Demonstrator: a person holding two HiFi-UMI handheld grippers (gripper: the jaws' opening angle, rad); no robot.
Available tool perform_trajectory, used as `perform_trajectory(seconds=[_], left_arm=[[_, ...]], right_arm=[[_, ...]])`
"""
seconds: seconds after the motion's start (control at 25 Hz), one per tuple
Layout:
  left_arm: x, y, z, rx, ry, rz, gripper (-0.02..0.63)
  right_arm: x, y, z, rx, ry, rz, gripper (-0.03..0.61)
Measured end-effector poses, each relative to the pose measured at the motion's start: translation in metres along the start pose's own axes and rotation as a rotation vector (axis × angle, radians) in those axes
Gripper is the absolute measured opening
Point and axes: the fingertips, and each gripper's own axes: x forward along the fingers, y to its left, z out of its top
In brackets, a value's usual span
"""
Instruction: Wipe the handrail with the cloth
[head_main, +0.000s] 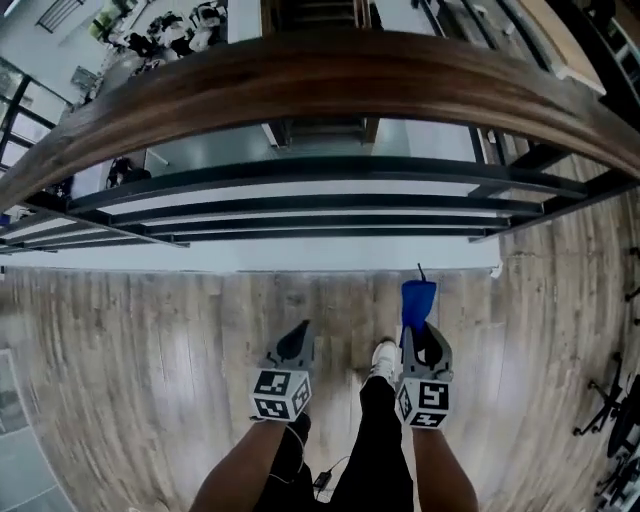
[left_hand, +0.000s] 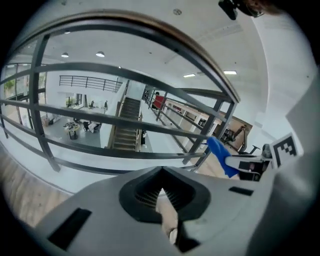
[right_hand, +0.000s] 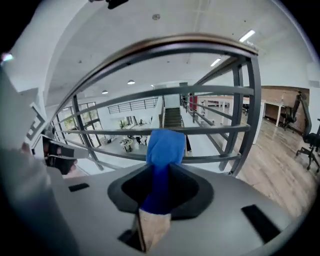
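Cloth (head_main: 418, 300) held below handrail (head_main: 320, 75), not touching it.
Cloth is clamped in the right gripper (head_main: 424, 345), over the plank floor (head_main: 150, 350); left gripper (head_main: 296, 338) is carried beside it, jaws pressed together, nothing between.

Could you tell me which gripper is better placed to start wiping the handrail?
Right, probably: the right gripper is shut on the cloth, which points toward the handrail; the left gripper is shut and empty.
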Motion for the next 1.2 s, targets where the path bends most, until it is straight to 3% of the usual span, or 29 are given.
perform_trajectory(seconds=[0.12,0.24,0.4,0.52,0.64,0.92,1.08,1.2], left_arm=[[-0.091,0.010,0.039,0.025,-0.062,-0.034,0.003],[-0.165,0.032,0.093,0.092,-0.164,-0.059,0.003],[-0.270,0.051,0.106,0.170,-0.190,-0.042,0.003],[-0.315,0.059,0.119,0.146,-0.211,-0.028,0.003],[-0.348,0.043,0.132,0.105,-0.250,-0.058,0.003],[-0.394,-0.004,0.143,0.141,-0.357,-0.078,0.003],[-0.415,-0.045,0.149,0.190,-0.407,-0.083,0.003],[-0.422,-0.061,0.150,0.154,-0.440,-0.095,0.003]], right_arm=[[-0.070,0.069,0.039,0.056,-0.033,0.061,0.107],[-0.116,0.117,0.086,0.031,-0.087,0.092,0.107],[-0.208,0.164,0.112,-0.019,-0.126,0.025,0.107],[-0.260,0.188,0.130,-0.039,-0.171,-0.036,0.107],[-0.301,0.208,0.146,-0.093,-0.223,-0.044,0.107],[-0.321,0.245,0.182,-0.164,-0.378,0.021,0.106],[-0.350,0.242,0.200,-0.188,-0.437,0.054,0.106],[-0.358,0.231,0.187,-0.175,-0.432,0.065,0.106]])
